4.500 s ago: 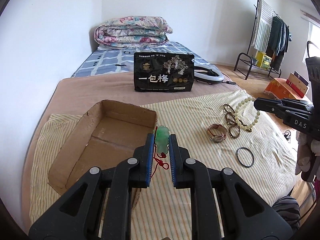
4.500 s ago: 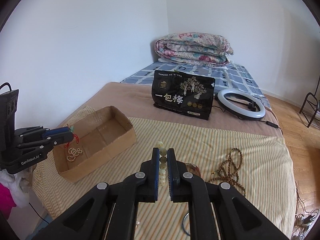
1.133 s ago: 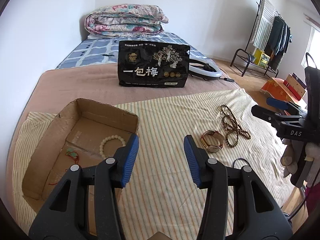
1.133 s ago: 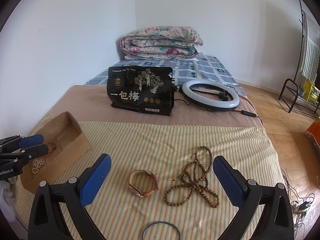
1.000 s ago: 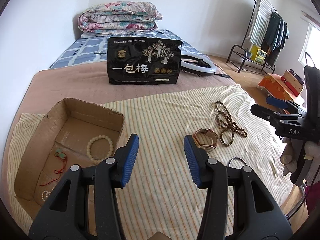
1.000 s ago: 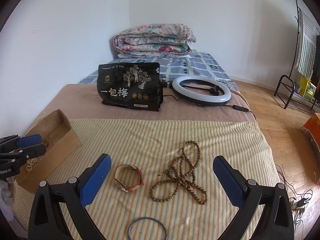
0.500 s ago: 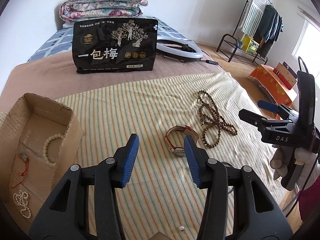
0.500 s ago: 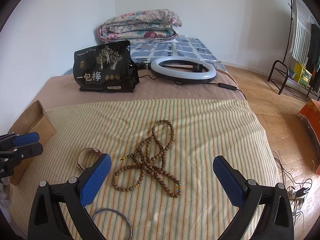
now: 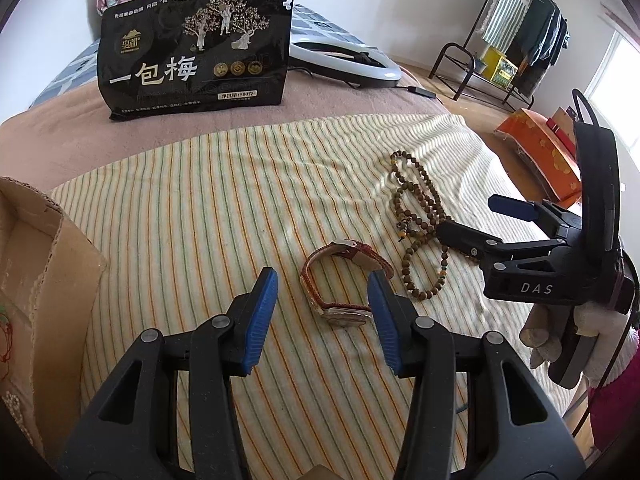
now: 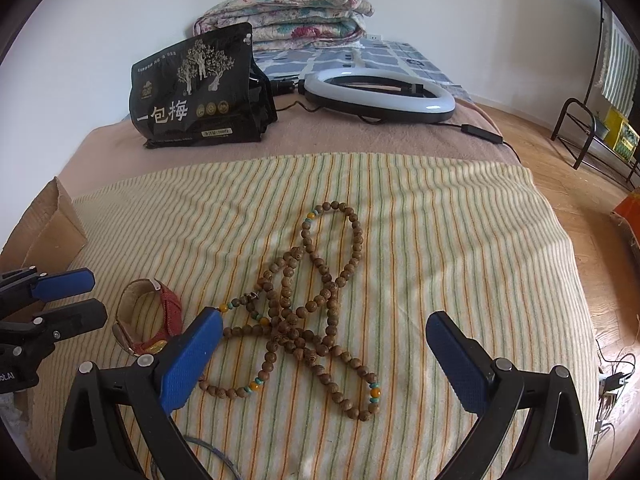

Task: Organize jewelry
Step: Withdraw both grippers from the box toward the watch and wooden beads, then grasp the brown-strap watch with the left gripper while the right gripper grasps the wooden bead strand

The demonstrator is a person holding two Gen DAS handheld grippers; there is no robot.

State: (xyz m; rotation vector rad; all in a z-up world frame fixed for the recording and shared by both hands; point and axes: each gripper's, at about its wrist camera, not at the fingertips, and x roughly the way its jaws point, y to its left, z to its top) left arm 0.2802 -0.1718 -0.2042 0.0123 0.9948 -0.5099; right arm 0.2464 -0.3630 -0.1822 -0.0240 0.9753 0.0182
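A red-brown strap watch (image 9: 340, 280) lies on the striped cloth (image 9: 200, 208), just ahead of and between the blue pads of my left gripper (image 9: 322, 300), which is open and not touching it. A long string of wooden beads (image 10: 286, 280) lies tangled under my right gripper (image 10: 324, 320), whose jaws stand wide open above it with nothing in them. The left wrist view has the right gripper (image 9: 468, 218) over the beads (image 9: 416, 216). In the right wrist view, the left gripper (image 10: 96, 296) sits beside the watch (image 10: 170, 308).
A cardboard box (image 9: 48, 240) at the left edge holds a red cord and pearls. A black snack bag (image 9: 196, 52) and a ring light (image 10: 380, 96) stand at the back. A thin dark ring (image 10: 212, 452) lies near the front. The bed edge drops off at right.
Both grippers have come down and moved right, away from the box. The watch and the beads now fill the views. Neither gripper's jaws changed.
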